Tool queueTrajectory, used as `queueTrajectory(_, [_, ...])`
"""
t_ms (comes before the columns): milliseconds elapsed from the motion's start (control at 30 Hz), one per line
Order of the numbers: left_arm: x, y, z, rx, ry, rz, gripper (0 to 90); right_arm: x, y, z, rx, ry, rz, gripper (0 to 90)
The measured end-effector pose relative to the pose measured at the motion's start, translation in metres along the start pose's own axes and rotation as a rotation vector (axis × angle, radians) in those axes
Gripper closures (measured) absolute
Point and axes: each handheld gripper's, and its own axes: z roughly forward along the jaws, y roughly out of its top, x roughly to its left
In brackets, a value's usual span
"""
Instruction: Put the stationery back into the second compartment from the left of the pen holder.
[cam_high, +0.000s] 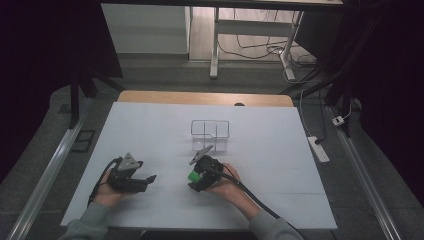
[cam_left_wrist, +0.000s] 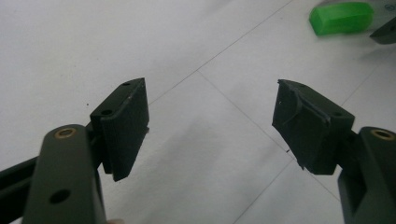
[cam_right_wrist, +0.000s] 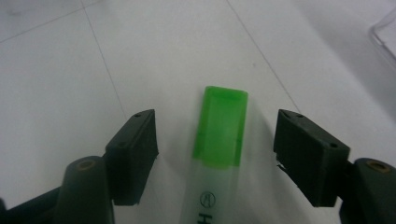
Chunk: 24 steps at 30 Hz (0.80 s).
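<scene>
The highlighter (cam_right_wrist: 219, 140) lies flat on the desk (cam_high: 280, 170) between the right gripper (cam_right_wrist: 215, 144)'s 2 fingers, which stand apart, not touching it. The left gripper (cam_left_wrist: 210, 126)'s fingers are spread wide, holding nothing.

The highlighter (cam_right_wrist: 219, 135) is smooth plastic: a translucent, glossy green cap on a milky white, faintly shiny barrel with dark print. The jaw pads (cam_right_wrist: 133, 154) of the right gripper (cam_right_wrist: 215, 156) look like matt black rubber with fine ribbing, screwed to dull dark plastic arms with brass-coloured inserts. One pad (cam_left_wrist: 306, 123) of the left gripper (cam_left_wrist: 210, 126) is rough and chipped at its edge. The table cover (cam_high: 150, 130) is matt white sheet with thin seams. The container (cam_high: 210, 134) is clear, glossy plastic.
</scene>
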Motion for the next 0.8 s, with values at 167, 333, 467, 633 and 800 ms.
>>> queueTrajectory(167, [-0.0001,-0.0002,-0.0003,0.001,-0.001,0.003,27.2,0.0042,0.0016,0.0028,0.024,-0.021,-0.026,40.0])
queueTrajectory(333, [0.0002,-0.0003,-0.0014,-0.002,-0.001,0.000,27.2,0.0073,0.0024,0.0014,0.041,-0.042,-0.039,56.2])
queueTrajectory(467, [0.0004,-0.0006,-0.0015,-0.002,0.000,-0.003,27.2,0.0084,0.0023,0.0011,0.041,-0.048,-0.031,64.1])
queueTrajectory(633, [0.0003,-0.0008,-0.0013,0.000,0.000,-0.003,27.2,0.0056,0.0013,0.0005,0.038,-0.042,-0.027,66.5])
queueTrajectory(800, [0.0006,-0.0013,-0.0016,-0.001,0.001,-0.007,27.3,0.0068,0.0013,-0.0006,0.035,-0.043,-0.051,66.6])
